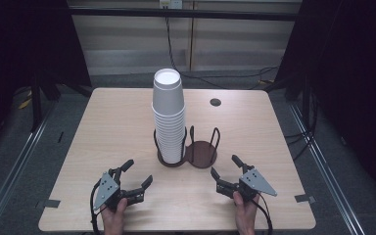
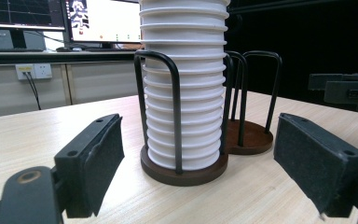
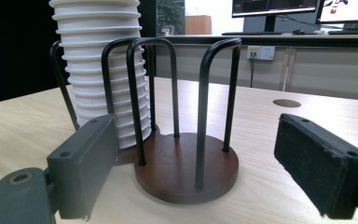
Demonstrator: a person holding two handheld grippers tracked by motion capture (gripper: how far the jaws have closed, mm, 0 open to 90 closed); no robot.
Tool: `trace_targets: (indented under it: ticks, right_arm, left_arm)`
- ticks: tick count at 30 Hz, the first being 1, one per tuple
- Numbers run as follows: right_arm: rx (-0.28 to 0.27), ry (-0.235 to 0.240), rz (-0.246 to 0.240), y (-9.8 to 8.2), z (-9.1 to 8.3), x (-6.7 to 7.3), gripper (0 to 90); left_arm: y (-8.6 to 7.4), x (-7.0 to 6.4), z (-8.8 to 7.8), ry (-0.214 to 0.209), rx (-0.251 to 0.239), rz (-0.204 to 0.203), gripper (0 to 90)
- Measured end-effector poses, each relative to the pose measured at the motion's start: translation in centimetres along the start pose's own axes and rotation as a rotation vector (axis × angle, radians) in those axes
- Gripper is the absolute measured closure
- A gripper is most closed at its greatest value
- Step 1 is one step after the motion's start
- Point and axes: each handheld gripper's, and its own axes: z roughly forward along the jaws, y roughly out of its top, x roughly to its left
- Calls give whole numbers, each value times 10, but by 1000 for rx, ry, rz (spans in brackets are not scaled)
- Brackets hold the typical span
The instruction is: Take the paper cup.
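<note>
A tall stack of white paper cups (image 1: 169,117) stands in the left ring of a brown two-place holder with black wire hoops. The holder's right ring (image 1: 201,152) is bare. My left gripper (image 1: 138,172) rests low over the table in front of the holder and to its left, open with nothing between its pads. My right gripper (image 1: 224,165) sits in front and to the right, also open and holding nothing. The left gripper view looks between its open jaws (image 2: 198,144) at the cup stack (image 2: 184,93). The right gripper view faces the bare ring (image 3: 186,172) between its jaws (image 3: 196,158), with the cups (image 3: 102,70) behind it on the left.
The light wooden table (image 1: 103,127) has a round cable hole (image 1: 215,102) behind the holder. Dark curtains flank the table, and cables run along the floor at the back. Monitors and a wall socket (image 2: 32,71) stand beyond the table.
</note>
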Motion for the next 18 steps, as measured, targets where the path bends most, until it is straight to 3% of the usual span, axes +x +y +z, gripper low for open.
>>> trace_targets:
  ticks: [5,12,18]
  right_arm:
    - [47,32,-11,2,4,1,130]
    - [51,10,0,2,5,1,128]
    - [61,29,22,2,1,-1,126]
  left_arm:
    - [0,0,0,-3,-1,-9,157]
    - [0,0,0,-1,0,1,157]
    - [0,-1,0,7,0,-8,157]
